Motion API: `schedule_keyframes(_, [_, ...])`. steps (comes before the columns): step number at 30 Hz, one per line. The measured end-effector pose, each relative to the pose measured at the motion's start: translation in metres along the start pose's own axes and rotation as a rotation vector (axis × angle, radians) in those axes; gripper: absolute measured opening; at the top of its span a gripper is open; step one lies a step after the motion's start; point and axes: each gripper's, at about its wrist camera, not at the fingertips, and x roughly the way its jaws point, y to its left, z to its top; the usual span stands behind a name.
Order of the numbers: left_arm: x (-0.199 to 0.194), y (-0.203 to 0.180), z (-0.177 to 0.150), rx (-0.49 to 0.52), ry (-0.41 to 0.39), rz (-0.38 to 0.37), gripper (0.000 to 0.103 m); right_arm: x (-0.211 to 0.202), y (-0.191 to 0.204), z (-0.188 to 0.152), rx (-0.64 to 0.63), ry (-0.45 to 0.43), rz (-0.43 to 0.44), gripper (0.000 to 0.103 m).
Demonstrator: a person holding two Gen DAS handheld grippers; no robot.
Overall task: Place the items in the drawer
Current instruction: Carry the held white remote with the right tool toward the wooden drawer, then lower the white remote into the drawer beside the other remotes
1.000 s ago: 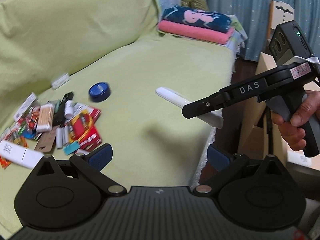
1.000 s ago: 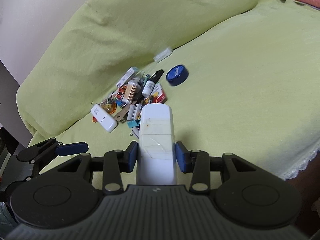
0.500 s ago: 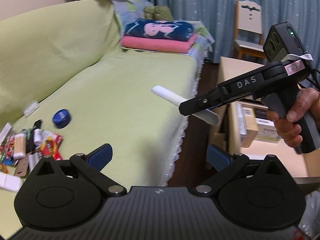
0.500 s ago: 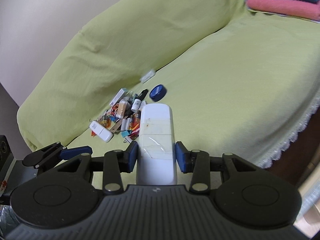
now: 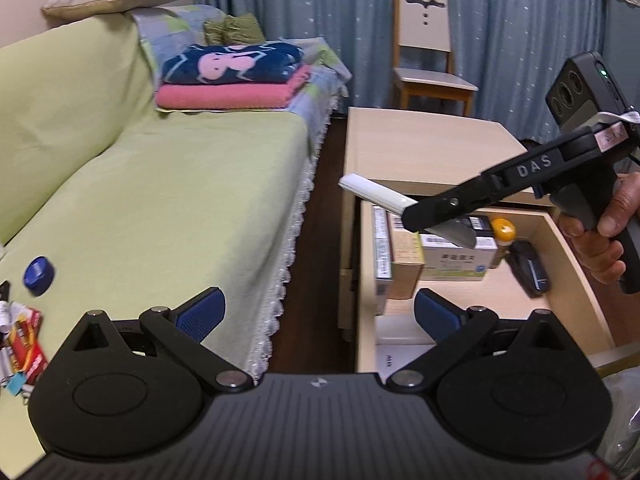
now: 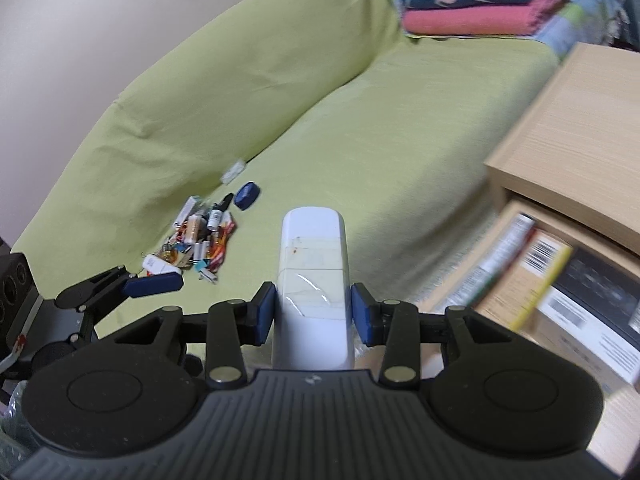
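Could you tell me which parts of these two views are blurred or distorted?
Right wrist view: the open drawer and its boxes are motion-smeared, while the held white case is sharp. Left wrist view: mostly crisp, fisheye bending the cabinet edges.

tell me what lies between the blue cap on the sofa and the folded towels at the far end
Only bare green sofa cover between the blue cap and the folded towels; the left wrist view shows it best.
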Motion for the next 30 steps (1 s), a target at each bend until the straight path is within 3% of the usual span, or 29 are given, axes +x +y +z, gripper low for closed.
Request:
schedule_keyframes(10, [0.015,-0.024,-0.001,0.030,0.057,-0.019,0.101,-0.006,-0.047,-0.040,0.073,0.122,-0.046,0.037])
schedule_keyframes(19, [0.028,-0.034,-0.003,0.045,0.095,-0.033,0.101,0.011,-0.060,-0.072,0.089,0.232,-0.042,0.037])
schedule_keyframes(30, [0.037,-0.037,-0.005,0.046,0.121,-0.043,0.101,0.013,-0.076,-0.091,0.110,0.280,-0.084,0.036])
